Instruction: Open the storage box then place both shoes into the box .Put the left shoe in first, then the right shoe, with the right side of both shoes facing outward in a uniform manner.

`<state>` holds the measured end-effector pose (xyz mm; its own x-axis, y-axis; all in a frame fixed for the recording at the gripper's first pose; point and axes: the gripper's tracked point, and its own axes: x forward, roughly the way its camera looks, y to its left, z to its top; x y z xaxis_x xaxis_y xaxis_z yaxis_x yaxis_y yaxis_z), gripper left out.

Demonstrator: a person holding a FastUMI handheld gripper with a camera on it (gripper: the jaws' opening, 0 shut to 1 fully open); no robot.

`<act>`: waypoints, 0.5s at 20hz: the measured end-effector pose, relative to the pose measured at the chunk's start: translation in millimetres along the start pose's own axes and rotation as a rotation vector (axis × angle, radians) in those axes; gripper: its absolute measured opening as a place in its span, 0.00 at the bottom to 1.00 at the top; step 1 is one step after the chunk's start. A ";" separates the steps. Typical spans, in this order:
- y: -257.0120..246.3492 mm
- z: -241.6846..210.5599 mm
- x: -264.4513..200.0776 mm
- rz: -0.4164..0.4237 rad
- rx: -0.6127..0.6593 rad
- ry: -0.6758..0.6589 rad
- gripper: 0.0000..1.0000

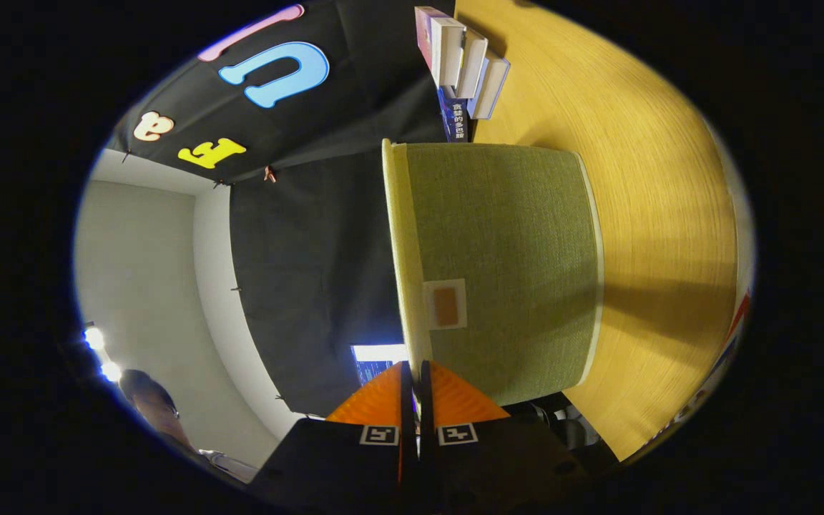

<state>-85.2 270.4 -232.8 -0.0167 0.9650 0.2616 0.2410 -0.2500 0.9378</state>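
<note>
- Just ahead of the tongs (415, 368), at the frame's centre, sits the green fabric storage box (505, 265), its cream lid (399, 250) seen edge-on
- Tongs' fingers stand nearly together, pinching the lid's lower edge between them
- A small tag (445, 305) shows on the box side near the lid
- Wooden surface (655, 214) fills the right of the frame, the view being rolled sideways
- Stacked books (462, 61) stand at the top centre, beyond the box
- Bright lights (97, 350) glow at lower left
</note>
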 end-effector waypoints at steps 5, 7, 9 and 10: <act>45.7 -3.6 7.0 -0.017 -0.125 -0.109 0.05; 69.0 -9.5 16.0 -0.012 -0.187 -0.147 0.05; 91.7 -12.9 32.2 -0.015 -0.236 -0.168 0.05; 103.2 -15.3 39.4 -0.019 -0.261 -0.181 0.05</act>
<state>-75.9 281.4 -122.3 0.1603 0.9621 0.2207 -0.0149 -0.2212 0.9751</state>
